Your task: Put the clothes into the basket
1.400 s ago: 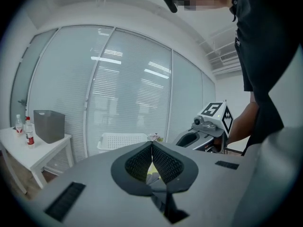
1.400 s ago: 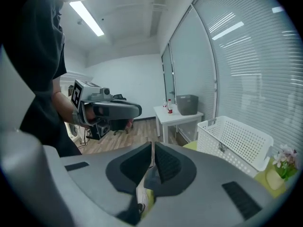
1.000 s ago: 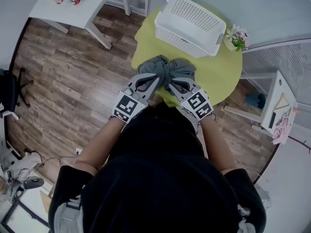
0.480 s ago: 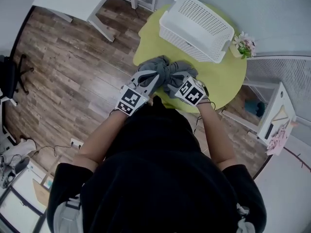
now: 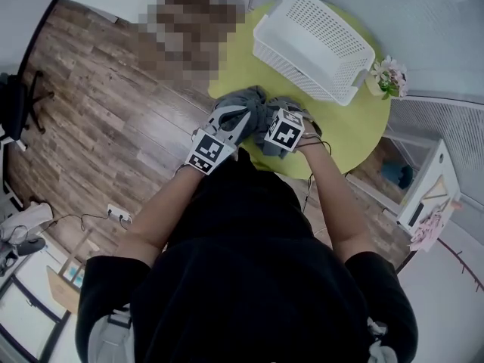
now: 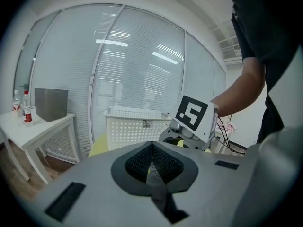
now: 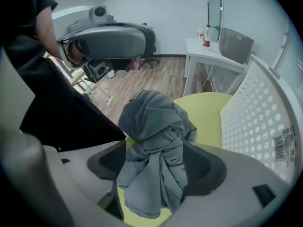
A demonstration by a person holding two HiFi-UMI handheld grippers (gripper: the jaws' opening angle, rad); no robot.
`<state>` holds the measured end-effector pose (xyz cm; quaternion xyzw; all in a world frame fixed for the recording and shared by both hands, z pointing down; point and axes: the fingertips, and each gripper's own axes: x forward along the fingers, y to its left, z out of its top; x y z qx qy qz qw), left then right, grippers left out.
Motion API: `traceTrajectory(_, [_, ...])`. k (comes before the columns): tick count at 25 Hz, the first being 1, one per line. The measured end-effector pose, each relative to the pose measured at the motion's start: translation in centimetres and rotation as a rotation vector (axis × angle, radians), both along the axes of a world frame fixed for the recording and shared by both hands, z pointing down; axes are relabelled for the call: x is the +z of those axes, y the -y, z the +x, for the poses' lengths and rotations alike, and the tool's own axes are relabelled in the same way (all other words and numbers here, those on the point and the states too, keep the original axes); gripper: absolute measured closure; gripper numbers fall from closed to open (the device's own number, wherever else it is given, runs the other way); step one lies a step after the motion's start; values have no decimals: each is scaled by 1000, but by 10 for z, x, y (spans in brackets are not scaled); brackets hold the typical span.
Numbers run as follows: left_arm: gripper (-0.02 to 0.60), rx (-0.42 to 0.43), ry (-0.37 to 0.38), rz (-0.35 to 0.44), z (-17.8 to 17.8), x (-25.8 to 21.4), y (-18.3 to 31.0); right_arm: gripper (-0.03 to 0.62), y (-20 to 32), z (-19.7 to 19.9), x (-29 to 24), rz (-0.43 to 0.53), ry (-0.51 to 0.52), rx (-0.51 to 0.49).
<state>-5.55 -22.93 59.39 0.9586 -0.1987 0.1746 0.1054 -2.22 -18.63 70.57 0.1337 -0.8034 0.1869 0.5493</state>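
A: Head view?

B: A crumpled grey cloth garment (image 5: 253,97) lies on the round yellow-green table (image 5: 344,127), at the near edge. A white perforated plastic basket (image 5: 302,59) sits well apart from it at the far side, with no clothes in it. The left gripper (image 5: 243,114) and the right gripper (image 5: 281,136) are both at the garment.

A: Left gripper view?

B: The pads are clenched together, and a thin sliver of the garment shows pinched between them. The basket stands ahead. The right gripper's marker cube is just to the right.

A: Right gripper view?

B: The jaws have just been opening and now stand wide apart. The knotted garment drapes loose between them, resting on the table. The basket wall is close on the right.
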Motion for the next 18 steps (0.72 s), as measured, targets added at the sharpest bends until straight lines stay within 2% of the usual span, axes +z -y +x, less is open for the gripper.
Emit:
traceTrajectory(8, [572, -54, 12, -8, 2, 12, 10, 178, 13, -7, 37, -22, -37, -69])
traceTrajectory(18, [572, -120, 35, -24, -17, 17, 9, 166, 15, -8, 80, -50, -87, -147])
